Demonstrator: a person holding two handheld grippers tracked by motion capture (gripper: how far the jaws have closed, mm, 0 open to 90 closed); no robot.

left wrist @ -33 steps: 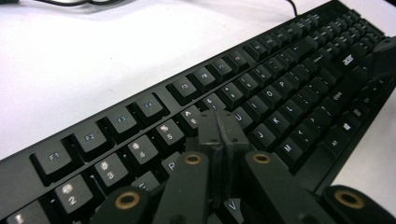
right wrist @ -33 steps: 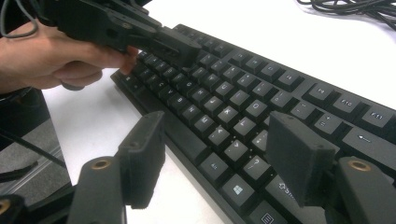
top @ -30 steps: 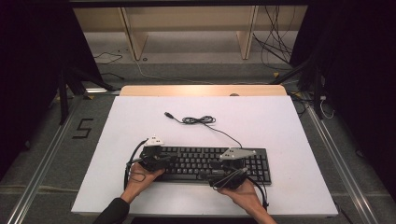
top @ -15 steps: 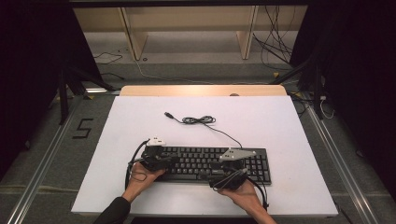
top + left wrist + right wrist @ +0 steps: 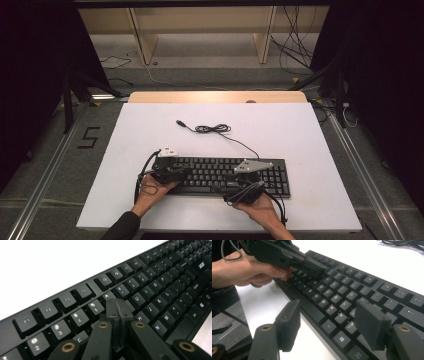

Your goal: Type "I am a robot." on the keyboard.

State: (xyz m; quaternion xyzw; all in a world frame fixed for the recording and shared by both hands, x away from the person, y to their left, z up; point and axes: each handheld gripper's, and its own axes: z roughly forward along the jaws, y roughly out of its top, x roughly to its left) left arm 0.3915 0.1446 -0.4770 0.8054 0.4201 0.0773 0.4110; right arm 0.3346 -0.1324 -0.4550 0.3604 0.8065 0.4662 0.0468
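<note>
A black keyboard (image 5: 220,172) lies near the front of the white table (image 5: 300,130). Its cable (image 5: 212,129) coils behind it and ends in a USB plug. My left gripper (image 5: 182,172) is shut, its joined tips (image 5: 117,308) resting over the keys (image 5: 150,287) near the number row and upper letter row. My right gripper (image 5: 231,190) hovers open over the keyboard's front edge, its pads (image 5: 288,322) spread wide above the bottom key row (image 5: 337,320). The right gripper view also takes in the left gripper (image 5: 317,270), held by a hand (image 5: 244,270).
A wooden strip (image 5: 215,96) runs along the table's far edge, with shelf legs and loose cables on the floor behind. A "5" (image 5: 89,137) is marked on the floor at left. Bare white tabletop surrounds the keyboard.
</note>
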